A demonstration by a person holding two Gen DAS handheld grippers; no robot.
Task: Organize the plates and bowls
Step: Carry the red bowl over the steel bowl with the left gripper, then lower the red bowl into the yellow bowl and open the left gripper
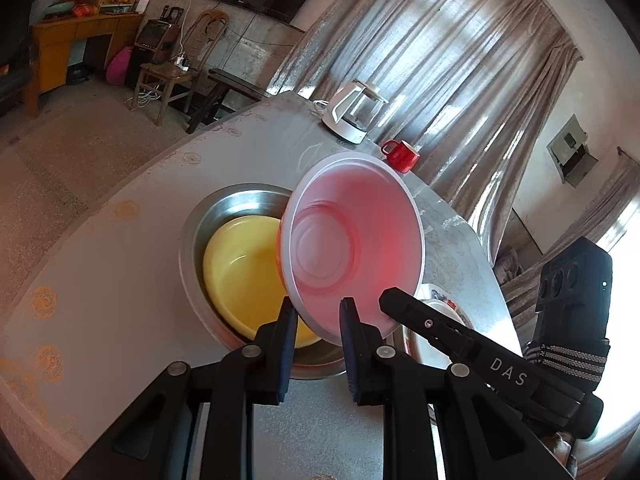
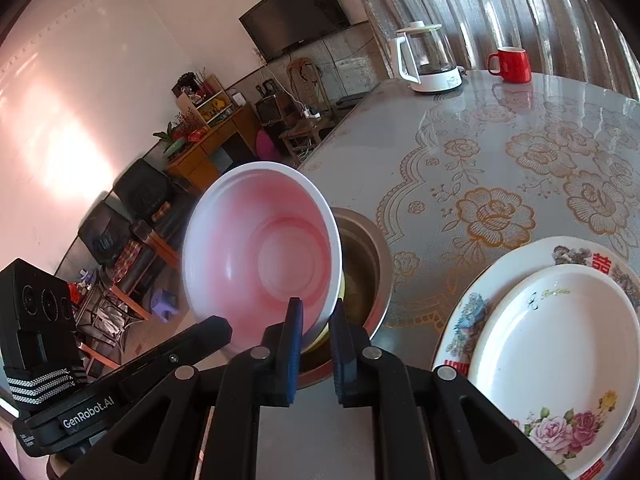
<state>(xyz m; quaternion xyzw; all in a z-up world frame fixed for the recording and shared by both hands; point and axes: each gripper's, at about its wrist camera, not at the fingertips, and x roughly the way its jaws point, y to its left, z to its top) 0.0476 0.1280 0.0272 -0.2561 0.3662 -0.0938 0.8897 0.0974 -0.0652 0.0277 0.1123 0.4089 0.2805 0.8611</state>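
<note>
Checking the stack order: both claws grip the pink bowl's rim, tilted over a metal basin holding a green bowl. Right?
Not quite: the bowl in the metal basin is yellow, as the left wrist view shows. Both the left claw and right claw do grip the tilted pink bowl by its rim.

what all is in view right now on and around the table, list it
pink bowl: one, pink inside with a white rim, tilted, held by its rim above the metal basin
yellow bowl: one, yellow, lying in the metal basin
metal basin: one, silver, on the table
plates: two, white, smaller one stacked on a flowered one, beside the basin
kettle: one, glass and white, far end of the table
mug: one, red, next to the kettle
table: one, grey cloth with gold flowers
television: one, black, on the wall
curtain: grey, behind the table
left gripper: black, shut on the pink bowl's rim
right gripper: black, shut on the same rim
</note>
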